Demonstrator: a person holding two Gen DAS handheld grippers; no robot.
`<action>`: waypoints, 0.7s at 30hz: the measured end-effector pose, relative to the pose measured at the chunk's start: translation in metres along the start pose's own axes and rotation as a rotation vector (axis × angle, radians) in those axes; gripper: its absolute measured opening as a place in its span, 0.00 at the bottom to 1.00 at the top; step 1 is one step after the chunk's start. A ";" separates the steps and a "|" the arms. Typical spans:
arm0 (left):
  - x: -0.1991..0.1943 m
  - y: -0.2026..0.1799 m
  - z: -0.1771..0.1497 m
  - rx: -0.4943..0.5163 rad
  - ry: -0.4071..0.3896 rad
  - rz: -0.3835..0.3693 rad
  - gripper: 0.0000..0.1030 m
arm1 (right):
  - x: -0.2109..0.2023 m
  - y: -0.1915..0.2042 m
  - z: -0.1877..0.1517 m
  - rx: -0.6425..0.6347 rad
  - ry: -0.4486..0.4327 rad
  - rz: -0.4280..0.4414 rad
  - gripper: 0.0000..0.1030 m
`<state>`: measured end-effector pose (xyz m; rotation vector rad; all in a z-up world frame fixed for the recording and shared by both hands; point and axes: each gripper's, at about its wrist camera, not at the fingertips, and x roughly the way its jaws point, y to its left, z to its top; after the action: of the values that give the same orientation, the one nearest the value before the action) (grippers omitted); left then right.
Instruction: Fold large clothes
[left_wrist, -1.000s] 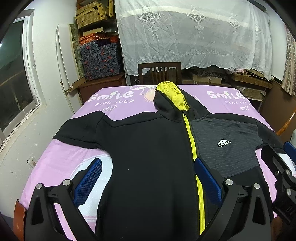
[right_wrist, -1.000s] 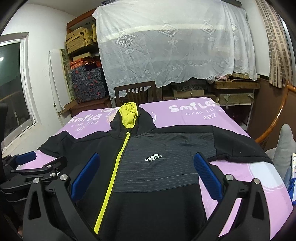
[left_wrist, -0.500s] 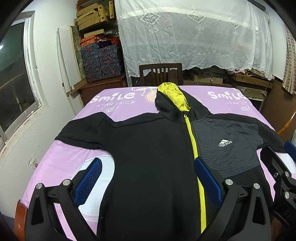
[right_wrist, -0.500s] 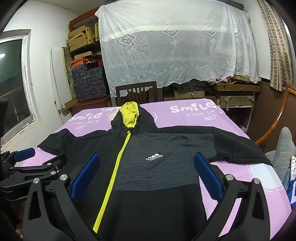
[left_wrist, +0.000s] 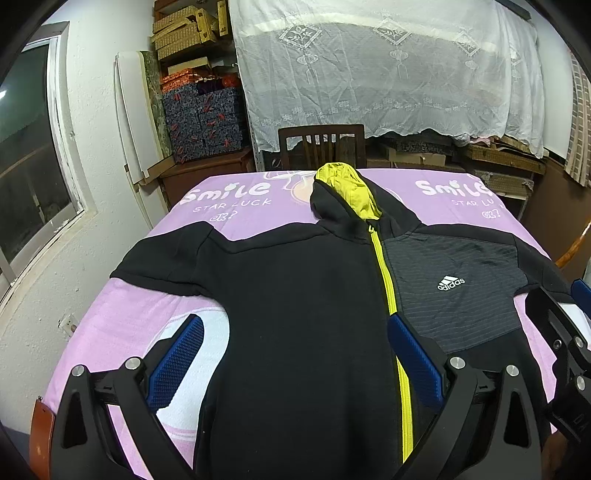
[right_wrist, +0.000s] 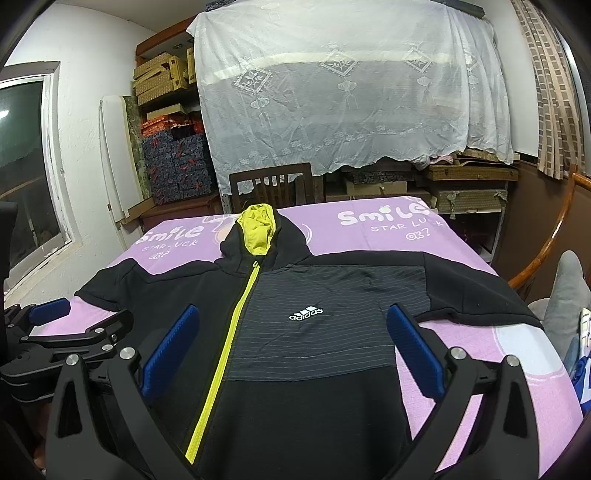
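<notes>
A black hooded jacket (left_wrist: 295, 302) with a yellow zip, yellow hood lining and a grey striped adidas chest panel lies face up and spread flat on a purple sheet; it also shows in the right wrist view (right_wrist: 314, 369). Its sleeves reach out to both sides. My left gripper (left_wrist: 295, 354) is open and empty, held above the jacket's lower left half. My right gripper (right_wrist: 291, 343) is open and empty above the lower right half. Each gripper shows at the edge of the other's view.
The purple "Smile" sheet (left_wrist: 229, 192) covers the table. A dark wooden chair (left_wrist: 321, 146) stands at its far end. Stacked boxes (left_wrist: 203, 118) and a lace-draped shelf (left_wrist: 388, 74) line the back wall. A window (left_wrist: 26, 166) is at the left, a curved wooden rail (right_wrist: 546, 251) at the right.
Both grippers have drawn back and risen slightly, so the jacket sits a little lower and farther in each view. The jacket has not moved.
</notes>
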<state>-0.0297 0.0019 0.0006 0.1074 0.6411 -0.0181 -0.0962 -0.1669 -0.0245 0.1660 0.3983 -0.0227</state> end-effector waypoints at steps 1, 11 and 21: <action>0.000 0.000 0.000 0.000 0.000 0.000 0.97 | 0.000 0.000 0.000 0.000 0.000 0.000 0.96; 0.000 0.000 0.000 0.001 0.001 -0.001 0.97 | -0.001 -0.001 0.000 0.003 -0.002 0.000 0.96; 0.000 0.001 0.000 0.002 0.001 -0.002 0.97 | -0.001 -0.001 0.000 0.004 -0.002 0.000 0.96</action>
<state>-0.0298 0.0027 0.0013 0.1090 0.6426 -0.0206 -0.0970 -0.1685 -0.0241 0.1702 0.3964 -0.0237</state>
